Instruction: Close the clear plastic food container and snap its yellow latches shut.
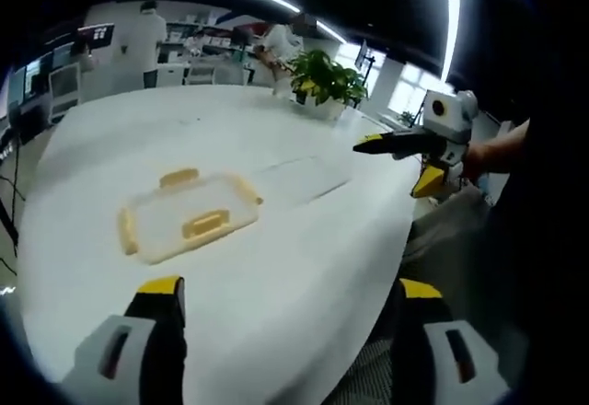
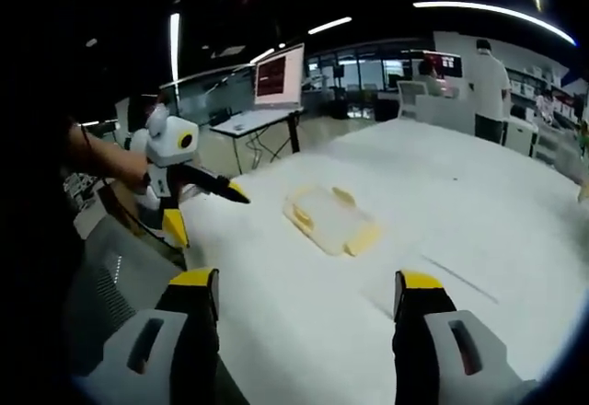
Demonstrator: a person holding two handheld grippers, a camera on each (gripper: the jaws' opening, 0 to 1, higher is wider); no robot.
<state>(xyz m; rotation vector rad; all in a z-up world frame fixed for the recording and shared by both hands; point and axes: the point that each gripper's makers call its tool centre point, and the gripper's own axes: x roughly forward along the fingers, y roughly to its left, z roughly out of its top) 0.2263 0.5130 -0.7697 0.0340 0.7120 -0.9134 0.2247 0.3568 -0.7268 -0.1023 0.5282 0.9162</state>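
A clear box [image 1: 189,216] with yellow latches [image 1: 205,225] is seen lying flat on the white table [image 1: 304,258]. Its lid is on. In the right gripper view the box [image 2: 329,218] lies in the middle of the table [image 2: 479,230].

The left hand-held gripper [image 1: 292,290] is held above the near edge of the table, with its jaws wide apart and nothing between them. It is also seen from the side [image 2: 241,198], well apart from the box.

The right hand-held gripper [image 2: 306,285] is held wide open and empty too. It is seen at the table's far edge [image 1: 361,146], away from the box.

A green plant [image 1: 324,78] is set at the far end of the table.
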